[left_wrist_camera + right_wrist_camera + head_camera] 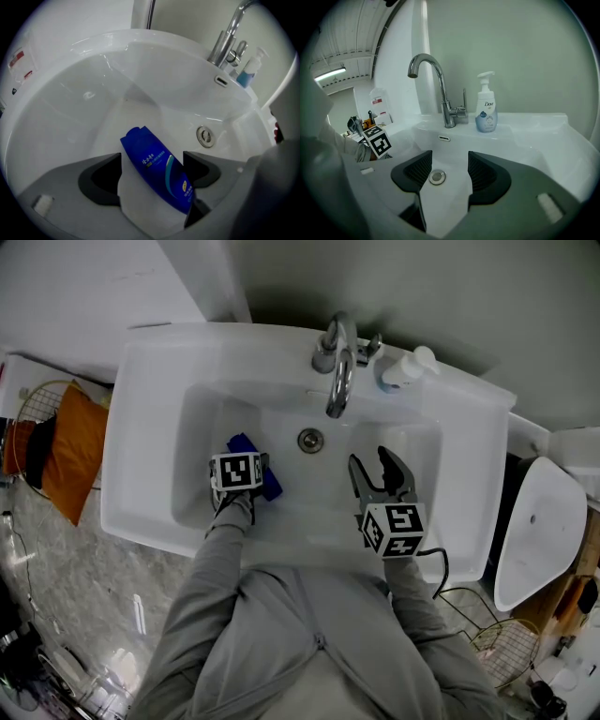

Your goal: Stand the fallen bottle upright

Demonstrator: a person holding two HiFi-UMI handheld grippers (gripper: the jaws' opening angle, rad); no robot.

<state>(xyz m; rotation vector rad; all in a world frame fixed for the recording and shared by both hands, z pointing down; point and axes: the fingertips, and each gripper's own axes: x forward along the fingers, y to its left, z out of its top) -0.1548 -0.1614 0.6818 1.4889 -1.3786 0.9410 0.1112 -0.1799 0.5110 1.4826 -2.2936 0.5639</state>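
Note:
A blue bottle (157,171) lies on its side on the floor of the white sink (150,381), left of the drain (309,439). My left gripper (152,161) is down in the basin, open, with its jaws either side of the bottle. The bottle leans close to the right jaw, and white basin shows between it and the left jaw. In the head view the marker cube covers most of the bottle (272,486). My right gripper (372,463) hovers open and empty over the right half of the basin, pointing toward the drain (437,176).
A chrome faucet (339,371) arches over the back of the basin. A white pump bottle (486,110) stands on the rim right of it. An orange cloth (75,451) hangs left of the sink, and a white fixture (534,521) stands at the right.

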